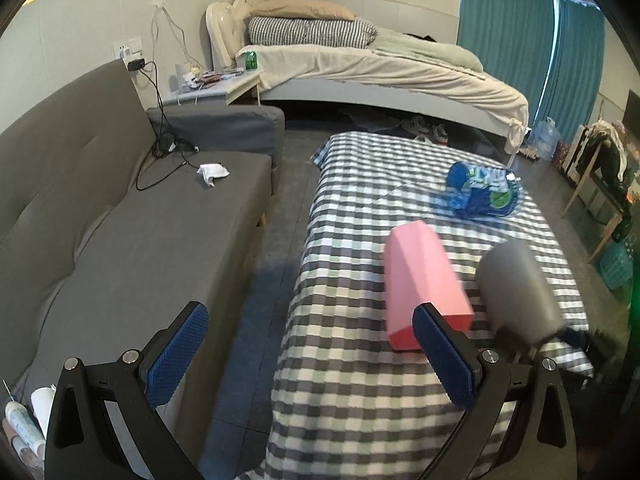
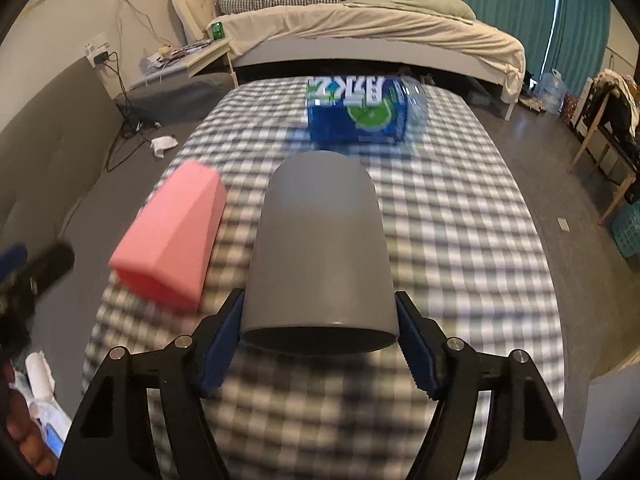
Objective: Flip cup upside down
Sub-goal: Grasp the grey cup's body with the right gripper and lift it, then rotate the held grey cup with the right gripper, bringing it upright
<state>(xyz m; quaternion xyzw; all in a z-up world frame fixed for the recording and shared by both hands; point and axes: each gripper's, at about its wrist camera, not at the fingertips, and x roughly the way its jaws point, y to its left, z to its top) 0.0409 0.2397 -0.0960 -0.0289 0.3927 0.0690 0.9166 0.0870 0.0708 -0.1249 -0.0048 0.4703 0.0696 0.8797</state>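
The right gripper (image 2: 320,336) pinches the grey cup (image 2: 320,240), mouth toward the camera. The left gripper (image 1: 312,354) hangs spread near a pink block (image 1: 424,276); whether the cup touches the checked table (image 2: 460,240) is unclear.

One grey cup (image 2: 320,240) sits at the centre of the right wrist view. One pink block (image 2: 172,236) lies at nine o'clock from it, and one blue pack (image 2: 356,108) at twelve o'clock. One checked table (image 2: 460,240) bears all three. Two grippers show: the right gripper (image 2: 320,340) at six o'clock, the left gripper (image 1: 308,352) in its own view. Beyond stand one grey sofa (image 1: 120,240) and one bed (image 1: 380,68) with two pillows (image 1: 308,32).
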